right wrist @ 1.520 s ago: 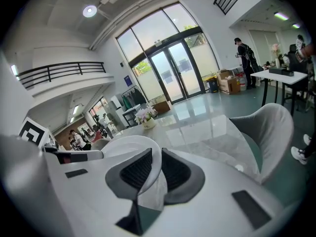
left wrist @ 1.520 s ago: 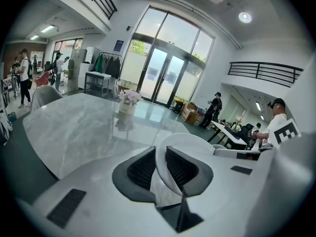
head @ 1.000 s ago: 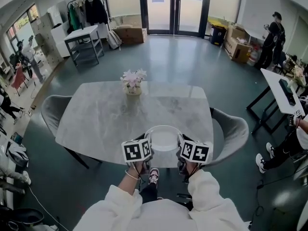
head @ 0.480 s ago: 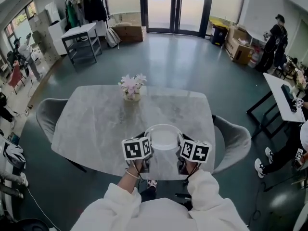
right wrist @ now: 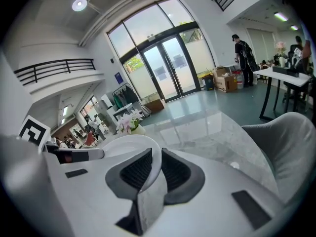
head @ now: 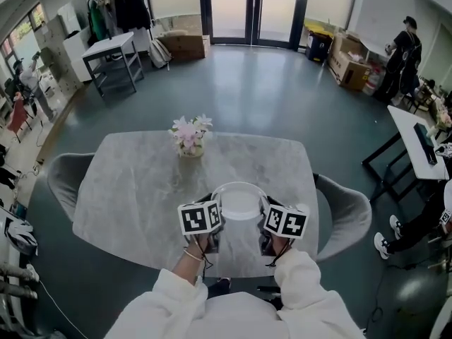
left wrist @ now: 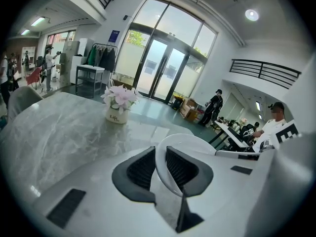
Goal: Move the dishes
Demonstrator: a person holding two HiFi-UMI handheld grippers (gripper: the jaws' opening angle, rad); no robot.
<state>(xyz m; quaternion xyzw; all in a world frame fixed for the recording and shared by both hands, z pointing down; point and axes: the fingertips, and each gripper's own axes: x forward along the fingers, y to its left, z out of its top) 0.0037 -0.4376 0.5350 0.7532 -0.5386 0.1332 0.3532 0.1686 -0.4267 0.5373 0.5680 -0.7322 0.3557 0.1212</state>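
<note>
Hall was wide, with a polished teal floor and glass doors at the far end. The floor between doors and bench lay open. A side table and clothes rack stood far left. Cardboard boxes and a standing person were far right, all well apart from the work.

Bench: glossy pale grey top with marble veining and rounded corners, mostly bare. One grey upholstered shell chair sat at its left edge and another at its right edge.

Dish: white, round and smooth, with a raised rim. In the head view it lay over the near half of the bench, short of the near edge, between the two grippers. Could not tell whether its base touched the top.

Left gripper: fingers had black ribbed pads. They were partly closed and clamped on the dish's left rim, which ran edge-on between the pads.

Right gripper: fingers were of the same make and clamped on the dish's right rim.

Both grippers pointed forward and down, held at the ends of white sleeves.

Flower pot: small and cream, with pink-white blossoms. It stood upright towards the far side of the bench, well apart from the dish, with bare marble between them.
</note>
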